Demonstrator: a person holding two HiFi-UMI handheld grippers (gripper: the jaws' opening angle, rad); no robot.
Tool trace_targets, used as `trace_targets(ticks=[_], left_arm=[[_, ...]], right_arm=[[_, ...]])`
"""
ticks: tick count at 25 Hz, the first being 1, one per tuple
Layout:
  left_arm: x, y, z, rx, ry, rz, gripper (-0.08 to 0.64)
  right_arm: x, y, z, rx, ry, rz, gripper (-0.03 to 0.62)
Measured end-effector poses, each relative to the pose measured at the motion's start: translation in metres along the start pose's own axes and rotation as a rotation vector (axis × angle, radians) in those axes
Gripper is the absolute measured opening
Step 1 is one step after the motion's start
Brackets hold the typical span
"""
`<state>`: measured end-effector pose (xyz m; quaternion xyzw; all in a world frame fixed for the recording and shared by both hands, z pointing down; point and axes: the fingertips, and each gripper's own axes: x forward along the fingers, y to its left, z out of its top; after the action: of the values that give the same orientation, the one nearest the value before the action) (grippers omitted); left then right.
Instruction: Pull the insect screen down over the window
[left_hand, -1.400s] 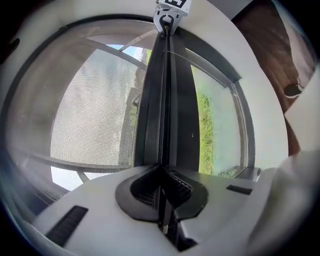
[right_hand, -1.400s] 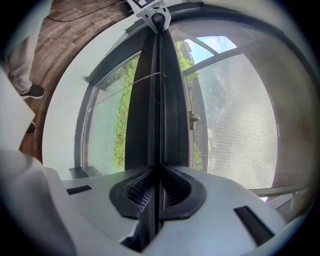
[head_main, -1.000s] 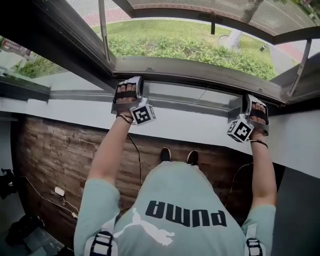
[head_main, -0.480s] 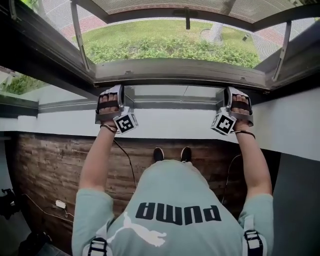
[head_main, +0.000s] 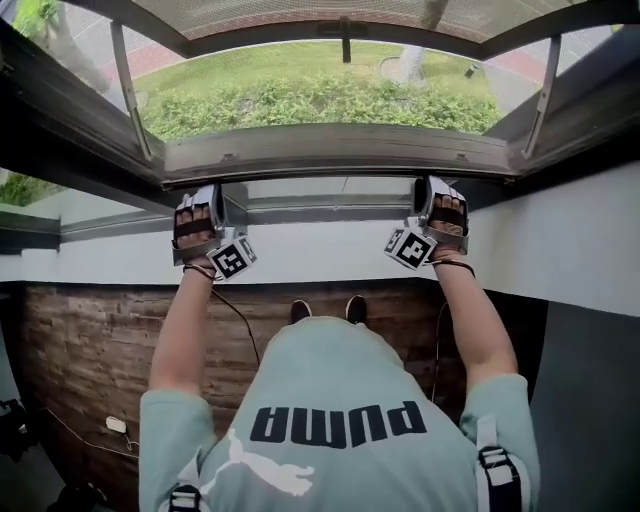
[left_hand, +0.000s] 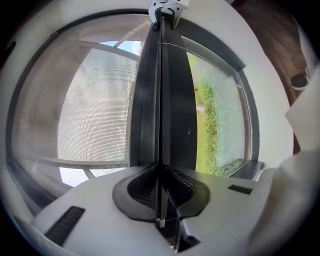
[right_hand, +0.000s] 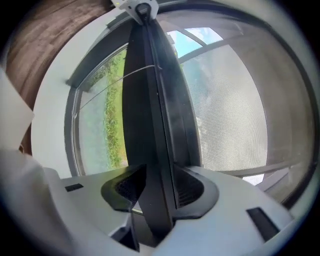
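Observation:
The insect screen's grey bottom bar (head_main: 330, 152) lies across the window just above the white sill (head_main: 320, 255), with mesh (head_main: 330, 100) above it. My left gripper (head_main: 218, 200) is at the bar's left end. Its jaws stand closed on a thin dark lip of the bar (left_hand: 165, 100) and are starting to open. My right gripper (head_main: 422, 195) is at the bar's right end. Its jaws are opening: the dark bar (right_hand: 150, 100) runs between them with a gap beside one pad. Mesh (left_hand: 95, 110) (right_hand: 230, 115) fills one side of each gripper view.
Slanted window frame members (head_main: 125, 90) (head_main: 540, 90) stand at both sides of the opening. Below the sill is a brown plank floor (head_main: 90, 340) with the person's shoes (head_main: 300, 310) and a dark cable (head_main: 235, 320). Grass and hedge lie outside.
The bar and both grippers sit lower and nearer the sill than before, and the head view has swung so they appear further left. Both grippers have stayed at the bar's ends.

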<state>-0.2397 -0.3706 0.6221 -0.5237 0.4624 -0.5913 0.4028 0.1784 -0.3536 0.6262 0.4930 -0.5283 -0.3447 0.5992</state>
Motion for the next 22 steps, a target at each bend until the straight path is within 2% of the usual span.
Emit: trace_targets(ticks=[2, 4, 7, 11, 13, 16, 19, 22], left_arm=[[0.001, 0.006, -0.005, -0.043, 0.029, -0.026, 0.031], [-0.002, 0.006, -0.005, -0.071, 0.054, -0.033, 0.032], [-0.003, 0.006, 0.003, -0.053, 0.044, -0.027, 0.032], [-0.003, 0.007, 0.006, -0.029, 0.053, -0.077, 0.032], [-0.002, 0.001, 0.005, -0.022, 0.064, -0.083, 0.037], [0.004, 0.000, 0.008, -0.024, 0.069, -0.026, 0.049], [0.002, 0.000, 0.009, -0.006, 0.109, -0.053, 0.049], [-0.001, 0.002, 0.008, -0.002, 0.121, -0.070, 0.052]], right_arm=[[0.001, -0.001, 0.008, 0.061, 0.018, 0.042, 0.158], [-0.003, 0.002, 0.008, 0.057, 0.026, 0.099, 0.155], [-0.008, 0.000, -0.001, 0.028, 0.036, 0.172, 0.135], [-0.007, -0.006, -0.001, 0.054, -0.002, 0.268, 0.120], [-0.002, -0.009, 0.000, 0.039, -0.046, 0.244, 0.103], [0.004, -0.014, -0.002, -0.014, -0.109, 0.131, 0.097], [0.003, -0.011, -0.004, -0.066, -0.102, 0.047, 0.101], [0.001, -0.012, -0.005, -0.077, -0.088, 0.038, 0.103]])
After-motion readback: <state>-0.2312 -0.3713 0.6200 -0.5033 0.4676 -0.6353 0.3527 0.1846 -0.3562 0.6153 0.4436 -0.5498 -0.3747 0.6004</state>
